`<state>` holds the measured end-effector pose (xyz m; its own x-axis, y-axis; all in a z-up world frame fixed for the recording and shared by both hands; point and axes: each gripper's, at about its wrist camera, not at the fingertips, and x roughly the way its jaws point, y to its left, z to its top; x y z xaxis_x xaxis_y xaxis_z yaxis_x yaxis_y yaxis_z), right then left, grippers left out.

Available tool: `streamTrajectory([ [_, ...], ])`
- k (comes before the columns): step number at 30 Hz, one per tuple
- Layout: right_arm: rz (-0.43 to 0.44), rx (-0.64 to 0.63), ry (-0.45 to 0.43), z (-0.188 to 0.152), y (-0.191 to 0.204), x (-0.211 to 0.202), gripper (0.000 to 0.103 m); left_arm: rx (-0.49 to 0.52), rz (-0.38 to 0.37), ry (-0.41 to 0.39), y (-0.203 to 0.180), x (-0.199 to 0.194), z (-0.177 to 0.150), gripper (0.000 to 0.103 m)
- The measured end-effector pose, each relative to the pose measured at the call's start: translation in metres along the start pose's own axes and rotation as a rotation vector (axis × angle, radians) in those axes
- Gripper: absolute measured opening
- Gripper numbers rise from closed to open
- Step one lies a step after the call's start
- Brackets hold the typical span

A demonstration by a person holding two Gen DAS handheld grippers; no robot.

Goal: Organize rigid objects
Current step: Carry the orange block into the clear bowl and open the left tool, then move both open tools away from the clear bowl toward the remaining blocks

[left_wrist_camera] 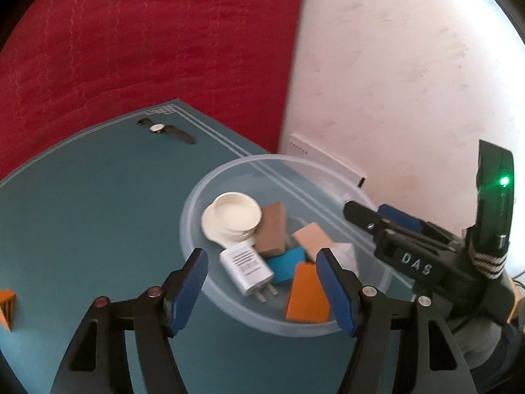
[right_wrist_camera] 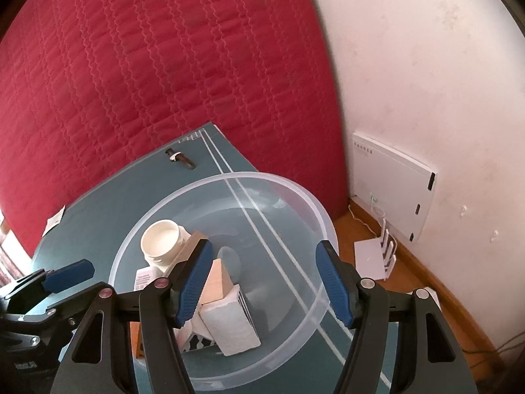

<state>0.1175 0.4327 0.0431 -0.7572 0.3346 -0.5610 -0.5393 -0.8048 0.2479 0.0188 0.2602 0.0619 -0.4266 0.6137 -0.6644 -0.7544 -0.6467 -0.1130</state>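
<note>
Left wrist: left tongs [left_wrist_camera: 262,290] released, nothing between the pads, over the near rim of the bowl [left_wrist_camera: 229,170] at centre frame. In the bowl: white jar [left_wrist_camera: 234,218], charger [left_wrist_camera: 246,267], orange block [left_wrist_camera: 306,298]. Watch [left_wrist_camera: 164,128] upper left on the bench [left_wrist_camera: 82,203].

Right wrist: right tongs [right_wrist_camera: 262,285] released, empty, over the same bowl [right_wrist_camera: 288,187]; jar [right_wrist_camera: 162,238] left of centre.

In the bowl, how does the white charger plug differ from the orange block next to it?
The white charger plug is glossy, with printed text and metal prongs; the orange block is plain and matte. The charger plug is boxy with rounded edges, while the orange block tapers toward one end. Both lie loose in the clear plastic bowl, held by neither claw.
</note>
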Motion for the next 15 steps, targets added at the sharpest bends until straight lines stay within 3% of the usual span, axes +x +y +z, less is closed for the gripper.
streamTrajectory([
  [3,0.001,-0.011,0.005,-0.001,0.002,0.0,0.066,0.006,0.023,0.001,0.0,-0.003,-0.005,0.072],
  [15,-0.02,-0.045,-0.022,-0.003,0.01,-0.005,0.067,-0.013,0.087,-0.002,0.009,-0.006,-0.011,0.092],
])
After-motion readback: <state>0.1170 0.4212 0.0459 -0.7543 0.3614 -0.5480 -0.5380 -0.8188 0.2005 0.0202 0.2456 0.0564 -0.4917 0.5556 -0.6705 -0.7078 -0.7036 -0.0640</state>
